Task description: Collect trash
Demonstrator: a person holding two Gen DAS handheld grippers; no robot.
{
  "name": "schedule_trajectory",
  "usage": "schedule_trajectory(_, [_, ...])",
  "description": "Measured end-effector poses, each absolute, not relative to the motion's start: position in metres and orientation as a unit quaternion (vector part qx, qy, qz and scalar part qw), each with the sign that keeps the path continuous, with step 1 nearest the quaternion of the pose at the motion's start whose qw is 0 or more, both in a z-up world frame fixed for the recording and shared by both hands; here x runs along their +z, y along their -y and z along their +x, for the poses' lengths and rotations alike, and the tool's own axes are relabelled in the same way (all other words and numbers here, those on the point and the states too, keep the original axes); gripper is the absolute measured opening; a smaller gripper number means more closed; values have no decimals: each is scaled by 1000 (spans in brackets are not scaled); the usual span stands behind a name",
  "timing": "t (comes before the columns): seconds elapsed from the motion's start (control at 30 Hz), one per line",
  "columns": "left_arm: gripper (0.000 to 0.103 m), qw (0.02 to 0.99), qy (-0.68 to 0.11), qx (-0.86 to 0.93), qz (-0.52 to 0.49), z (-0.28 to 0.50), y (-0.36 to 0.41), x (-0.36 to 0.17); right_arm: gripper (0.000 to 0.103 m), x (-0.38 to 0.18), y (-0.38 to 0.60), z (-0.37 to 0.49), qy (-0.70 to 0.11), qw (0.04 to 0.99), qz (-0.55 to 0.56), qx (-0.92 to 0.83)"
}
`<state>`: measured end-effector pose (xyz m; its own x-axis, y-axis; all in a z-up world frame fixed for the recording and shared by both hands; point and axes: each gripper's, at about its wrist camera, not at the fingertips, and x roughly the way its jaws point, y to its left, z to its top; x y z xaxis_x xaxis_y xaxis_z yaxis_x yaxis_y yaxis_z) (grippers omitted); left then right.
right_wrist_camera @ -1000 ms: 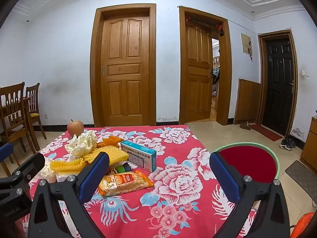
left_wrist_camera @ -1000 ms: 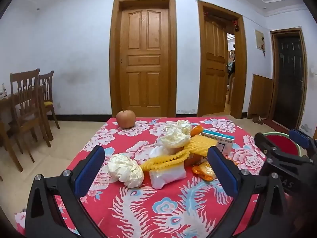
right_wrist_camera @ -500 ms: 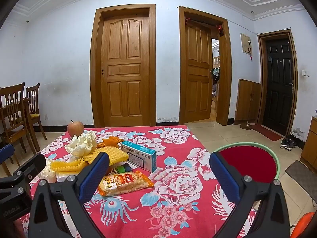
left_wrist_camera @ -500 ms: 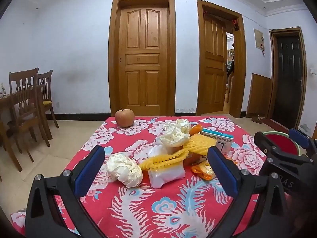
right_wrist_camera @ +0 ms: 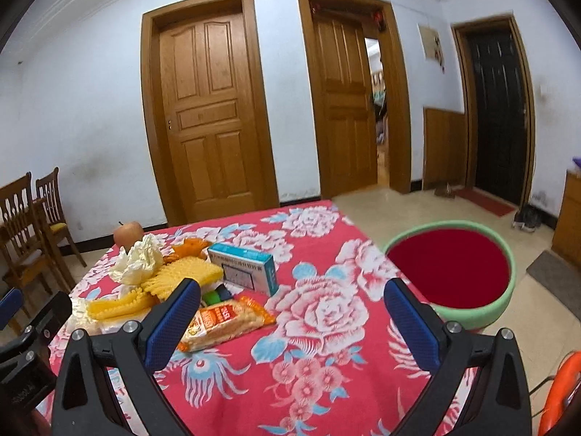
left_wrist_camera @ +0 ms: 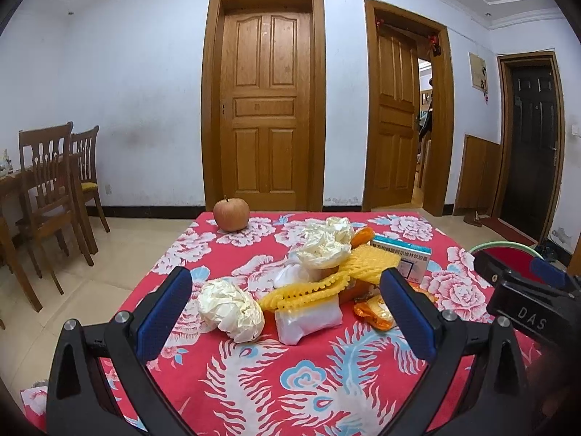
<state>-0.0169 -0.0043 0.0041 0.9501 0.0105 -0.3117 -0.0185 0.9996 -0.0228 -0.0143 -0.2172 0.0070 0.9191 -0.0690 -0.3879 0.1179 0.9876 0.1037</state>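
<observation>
Several pieces of trash, all uncollected: crumpled tissue wad (left_wrist_camera: 231, 308), yellow foam netting (left_wrist_camera: 308, 288), clear plastic bag (left_wrist_camera: 308, 321), orange snack packet (right_wrist_camera: 225, 319), blue-and-white carton (right_wrist_camera: 247, 267), heaped at centre frame on the floral tablecloth (left_wrist_camera: 276, 374). Apple (left_wrist_camera: 231, 214) behind, upper centre. Red basin (right_wrist_camera: 450, 267), right of frame, looks empty. Left gripper (left_wrist_camera: 287, 312): fingers wide apart, holding nothing, touching nothing. Right gripper (right_wrist_camera: 290, 321): likewise spread, empty, hovering above the packet.

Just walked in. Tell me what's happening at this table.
Someone holding two tongs is about to clear trash. The left tongs and right tongs are both open and hold nothing. Crumpled paper, yellow foam netting, a snack packet and a blue box lie untouched on the floral tablecloth, beside a green-rimmed basin.
</observation>
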Motion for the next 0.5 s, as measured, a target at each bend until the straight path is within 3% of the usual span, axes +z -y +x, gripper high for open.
schedule_trajectory(0.5, [101, 985, -173, 3, -16, -15, 3, 5, 103, 7, 193, -26, -160, 987, 1, -20])
